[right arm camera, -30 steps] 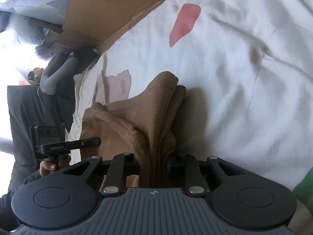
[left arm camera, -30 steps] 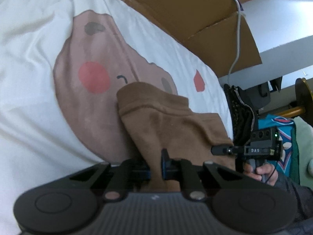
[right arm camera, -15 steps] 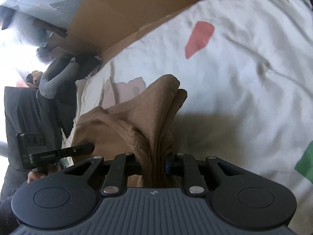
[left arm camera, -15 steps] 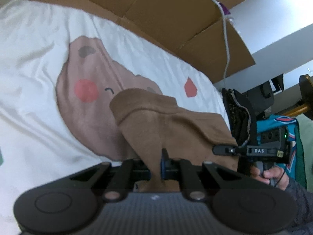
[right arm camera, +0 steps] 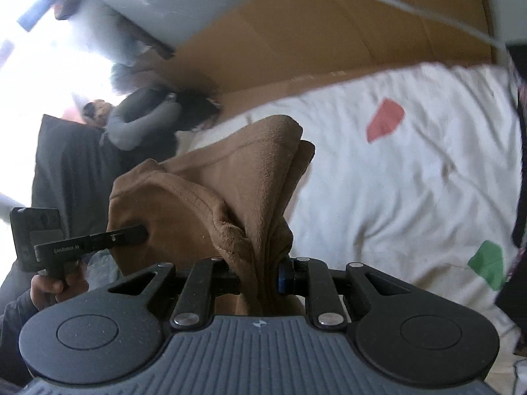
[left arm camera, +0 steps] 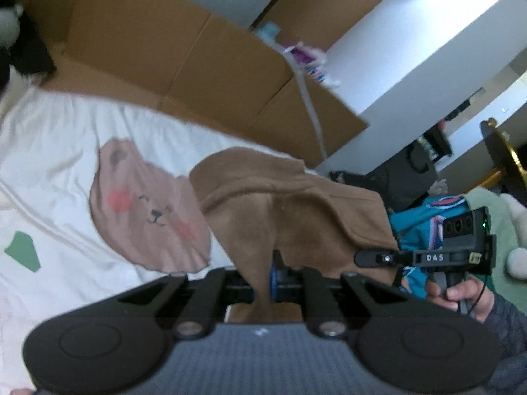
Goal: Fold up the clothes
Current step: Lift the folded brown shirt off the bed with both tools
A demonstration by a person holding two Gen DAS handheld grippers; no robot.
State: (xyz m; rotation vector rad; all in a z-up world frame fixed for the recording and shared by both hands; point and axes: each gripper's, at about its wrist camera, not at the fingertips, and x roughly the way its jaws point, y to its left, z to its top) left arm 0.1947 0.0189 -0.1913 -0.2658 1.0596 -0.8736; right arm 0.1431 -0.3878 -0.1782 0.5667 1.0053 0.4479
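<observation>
Left gripper (left arm camera: 263, 278): I see its fingers clamped on the brown garment (left arm camera: 296, 210).
Right gripper (right arm camera: 260, 275): fingers pinch the garment's bunched edge.
Garment: hangs between both grippers above the white bedsheet (right arm camera: 411, 177).
Hidden: fingertips buried in cloth; background blurred.

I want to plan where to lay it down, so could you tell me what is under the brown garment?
Under the brown garment lies the white bedspread, with its printed bear face showing beside it. Whatever sits directly beneath the hanging cloth is covered.
</observation>
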